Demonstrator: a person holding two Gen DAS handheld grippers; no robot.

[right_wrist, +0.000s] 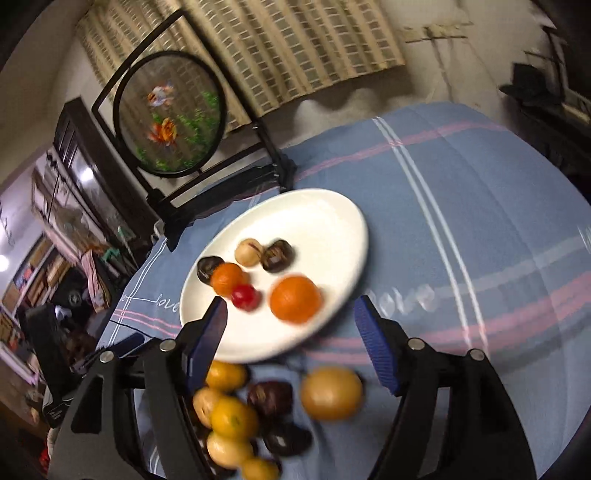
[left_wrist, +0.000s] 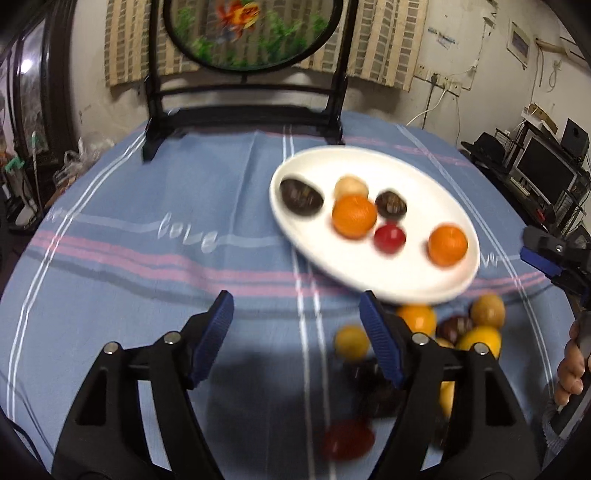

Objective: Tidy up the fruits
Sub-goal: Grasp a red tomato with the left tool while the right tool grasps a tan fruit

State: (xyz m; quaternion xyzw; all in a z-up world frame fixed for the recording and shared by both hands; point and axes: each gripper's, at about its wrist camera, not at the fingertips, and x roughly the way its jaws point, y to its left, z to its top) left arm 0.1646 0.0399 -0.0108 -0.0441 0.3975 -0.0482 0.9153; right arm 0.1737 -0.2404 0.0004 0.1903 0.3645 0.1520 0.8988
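A white oval plate (left_wrist: 369, 162) (right_wrist: 325, 214) lies on the blue striped cloth. It holds two oranges (left_wrist: 354, 216) (left_wrist: 447, 245), a small red fruit (left_wrist: 389, 238), two dark fruits and a pale one. Loose fruits (left_wrist: 417, 319) (right_wrist: 232, 417) are heaped on the cloth at the plate's near edge, among them a big yellow-brown one (right_wrist: 330, 393). My left gripper (left_wrist: 295, 301) hangs open over bare cloth left of the heap, holding nothing. My right gripper (right_wrist: 291, 306) is open above the plate's near rim, its jaws apart from the orange (right_wrist: 295, 299) seen beyond them.
A round goldfish screen on a black stand (left_wrist: 251, 33) (right_wrist: 170, 114) rises behind the plate. The right gripper (left_wrist: 546, 254) and the hand (left_wrist: 572, 369) holding it show at the left wrist view's right edge. Monitors and clutter (left_wrist: 546, 173) stand beyond the table.
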